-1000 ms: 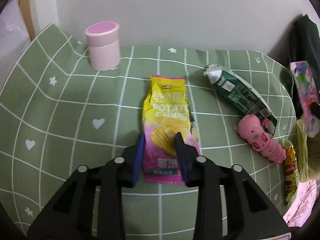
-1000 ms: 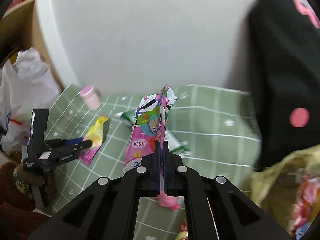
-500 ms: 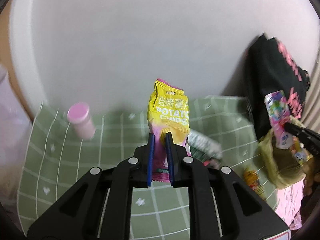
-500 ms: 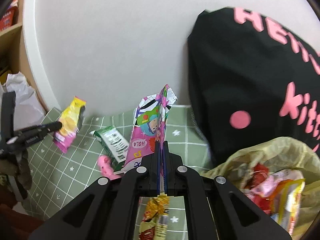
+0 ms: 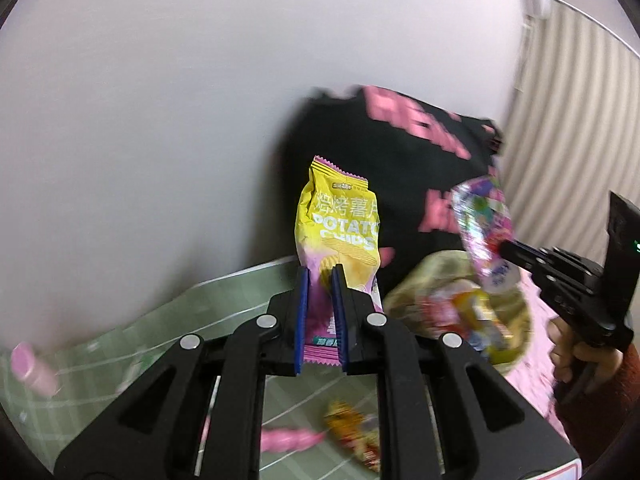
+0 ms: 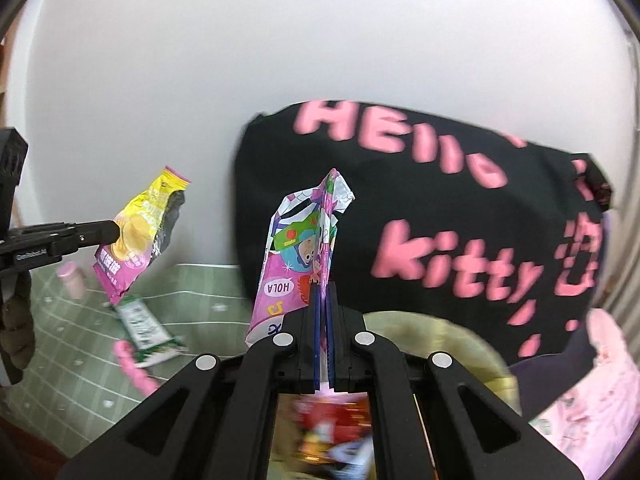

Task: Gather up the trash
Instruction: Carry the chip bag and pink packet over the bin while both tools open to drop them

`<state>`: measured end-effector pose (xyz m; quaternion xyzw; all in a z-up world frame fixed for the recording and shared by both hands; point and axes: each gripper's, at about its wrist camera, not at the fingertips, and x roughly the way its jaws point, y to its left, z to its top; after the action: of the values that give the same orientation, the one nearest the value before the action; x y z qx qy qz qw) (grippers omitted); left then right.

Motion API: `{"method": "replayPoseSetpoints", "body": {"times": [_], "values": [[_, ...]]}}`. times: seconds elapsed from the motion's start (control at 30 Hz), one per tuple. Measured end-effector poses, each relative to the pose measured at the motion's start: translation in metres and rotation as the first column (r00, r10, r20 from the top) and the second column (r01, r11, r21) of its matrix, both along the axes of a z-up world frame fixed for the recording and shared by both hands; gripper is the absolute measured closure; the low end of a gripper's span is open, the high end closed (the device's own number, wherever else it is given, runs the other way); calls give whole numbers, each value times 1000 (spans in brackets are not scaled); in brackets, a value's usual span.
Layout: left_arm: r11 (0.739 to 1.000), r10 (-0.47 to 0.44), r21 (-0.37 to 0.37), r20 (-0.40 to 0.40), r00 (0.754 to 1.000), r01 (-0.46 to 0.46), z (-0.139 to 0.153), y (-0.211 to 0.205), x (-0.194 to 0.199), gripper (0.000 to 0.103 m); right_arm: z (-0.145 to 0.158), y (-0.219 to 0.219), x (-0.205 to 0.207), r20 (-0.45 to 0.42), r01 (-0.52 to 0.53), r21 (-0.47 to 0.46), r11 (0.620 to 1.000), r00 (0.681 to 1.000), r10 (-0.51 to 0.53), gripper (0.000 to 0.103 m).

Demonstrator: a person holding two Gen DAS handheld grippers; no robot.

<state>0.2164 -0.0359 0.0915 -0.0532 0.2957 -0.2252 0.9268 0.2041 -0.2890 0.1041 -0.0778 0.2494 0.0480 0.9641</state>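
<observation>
Your left gripper point(image 5: 320, 312) is clamped on the yellow-and-pink potato chip bag point(image 5: 340, 232), its long axis upright above the green grid tablecloth point(image 5: 224, 300). Only the right view shows your right gripper point(image 6: 323, 336) pinching the pink cartoon wrapper point(image 6: 304, 256) edge-on, upright over the yellowish trash bag point(image 6: 452, 340).

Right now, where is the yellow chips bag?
The yellow chips bag is up in the air, pinched in the left gripper, above the green checked cloth and left of the trash bag.
</observation>
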Motion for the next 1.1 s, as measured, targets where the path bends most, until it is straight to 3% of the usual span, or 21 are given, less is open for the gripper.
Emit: {"method": "replayPoseSetpoints", "body": {"times": [0.23, 0.47, 0.6, 0.77, 0.87, 0.9, 0.97, 1.1], "values": [[985, -171, 14, -10, 985, 171, 0, -69, 17, 91, 3, -49, -13, -6, 124, -11, 992, 992, -124, 99], [970, -242, 22, -15, 970, 242, 0, -103, 26, 91, -2, -82, -26, -27, 203, 3, 979, 979, -203, 99], [961, -277, -11, -62, 959, 277, -10, -114, 37, 91, 0, -97, -32, -34, 236, 3, 972, 971, -236, 99], [944, -328, -10, -93, 940, 329, -20, -132, 40, 91, -22, -100, -22, -132, 209, -6, 978, 969, -208, 99], [921, -387, -15, -125, 914, 388, -28, -148, 42, 90, -48, -93, -9, -226, 171, -21, 985, 959, -171, 99], [902, -426, -5, -156, 891, 431, -35, -160, 44, 90, -58, -89, -4, -259, 155, -33, 987, 953, -159, 99], [878, -461, 44, -183, 868, 476, -47, -181, 44, 90, -73, -86, 4, -308, 140, -56, 989, 940, -151, 99], [847, -476, 138, -233, 848, 513, -74, -219, 53, 90, -87, -95, 14, -347, 168, -77, 983, 920, -185, 99]]}}
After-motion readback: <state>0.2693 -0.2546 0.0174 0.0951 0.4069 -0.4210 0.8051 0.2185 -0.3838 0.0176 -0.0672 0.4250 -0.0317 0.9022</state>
